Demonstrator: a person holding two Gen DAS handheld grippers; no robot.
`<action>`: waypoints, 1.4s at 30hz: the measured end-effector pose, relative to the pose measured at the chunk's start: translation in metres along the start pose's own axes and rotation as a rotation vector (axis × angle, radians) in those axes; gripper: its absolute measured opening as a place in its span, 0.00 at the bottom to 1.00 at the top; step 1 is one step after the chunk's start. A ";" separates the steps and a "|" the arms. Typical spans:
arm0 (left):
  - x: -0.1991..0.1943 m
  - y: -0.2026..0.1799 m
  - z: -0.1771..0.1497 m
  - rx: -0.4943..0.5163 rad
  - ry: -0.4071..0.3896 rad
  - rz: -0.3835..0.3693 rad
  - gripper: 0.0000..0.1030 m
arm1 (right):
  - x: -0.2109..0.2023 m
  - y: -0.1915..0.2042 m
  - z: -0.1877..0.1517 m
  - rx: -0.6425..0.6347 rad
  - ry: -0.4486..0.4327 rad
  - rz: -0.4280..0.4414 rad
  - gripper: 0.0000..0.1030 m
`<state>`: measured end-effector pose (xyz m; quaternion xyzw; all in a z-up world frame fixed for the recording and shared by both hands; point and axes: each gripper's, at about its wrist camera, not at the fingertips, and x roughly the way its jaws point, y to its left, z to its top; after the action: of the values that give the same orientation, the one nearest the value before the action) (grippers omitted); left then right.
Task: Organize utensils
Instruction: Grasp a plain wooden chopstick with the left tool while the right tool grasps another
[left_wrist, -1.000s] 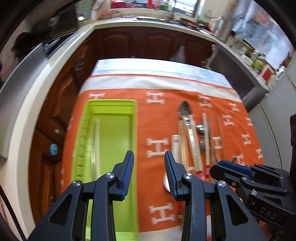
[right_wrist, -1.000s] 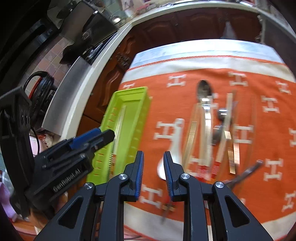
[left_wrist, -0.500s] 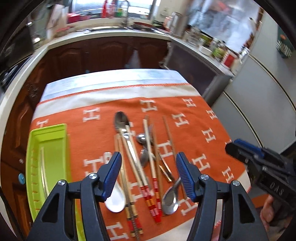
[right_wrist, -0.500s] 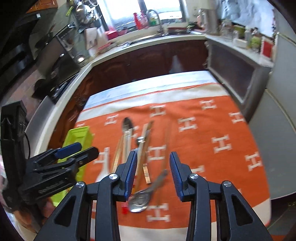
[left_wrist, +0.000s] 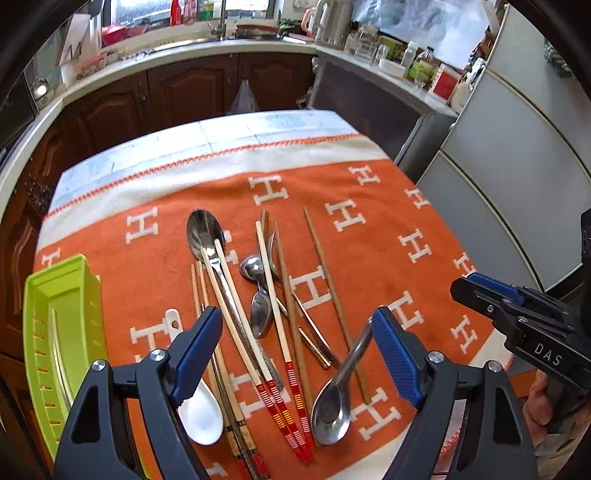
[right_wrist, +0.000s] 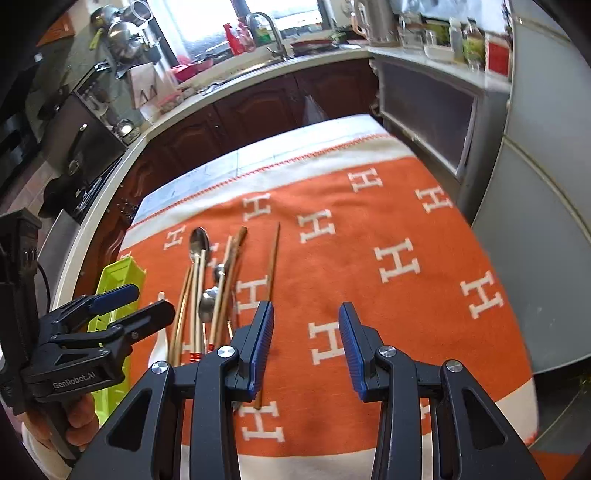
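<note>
Left gripper (left_wrist: 295, 354) wide apart, empty, over utensils (left_wrist: 258, 314) | right gripper (right_wrist: 306, 347) apart, empty, over cloth (right_wrist: 369, 229) | utensils loose on cloth, right of green tray (left_wrist: 59, 332)

Loose utensils lie in a fanned heap on the cloth. A large steel spoon (left_wrist: 205, 230) lies farthest, bowl up, with two cream chopsticks (left_wrist: 236, 314) crossing its handle; their red-striped ends point near. Two small steel spoons (left_wrist: 255, 288) overlap at the middle. A white ceramic spoon (left_wrist: 201, 410) lies near left, bowl near. A steel ladle-type spoon (left_wrist: 330, 410) lies near right, bowl up. A single brown chopstick (left_wrist: 325, 280) lies at the right edge of the heap. A lime-green tray (left_wrist: 40, 332) stands left, holding one pale utensil (left_wrist: 59, 354).
</note>
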<state>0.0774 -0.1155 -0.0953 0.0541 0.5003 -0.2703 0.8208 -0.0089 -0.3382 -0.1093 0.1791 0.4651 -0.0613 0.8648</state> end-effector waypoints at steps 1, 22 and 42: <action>0.005 0.003 0.000 -0.007 0.013 -0.003 0.79 | 0.006 -0.003 -0.001 0.006 0.006 0.003 0.36; 0.076 0.005 -0.005 -0.005 0.171 -0.033 0.10 | 0.109 0.005 -0.009 0.001 0.140 0.127 0.35; 0.091 -0.001 -0.001 -0.007 0.156 -0.025 0.04 | 0.127 0.012 -0.006 -0.003 0.178 0.155 0.36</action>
<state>0.1083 -0.1509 -0.1730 0.0659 0.5644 -0.2737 0.7760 0.0610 -0.3175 -0.2146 0.2178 0.5251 0.0227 0.8224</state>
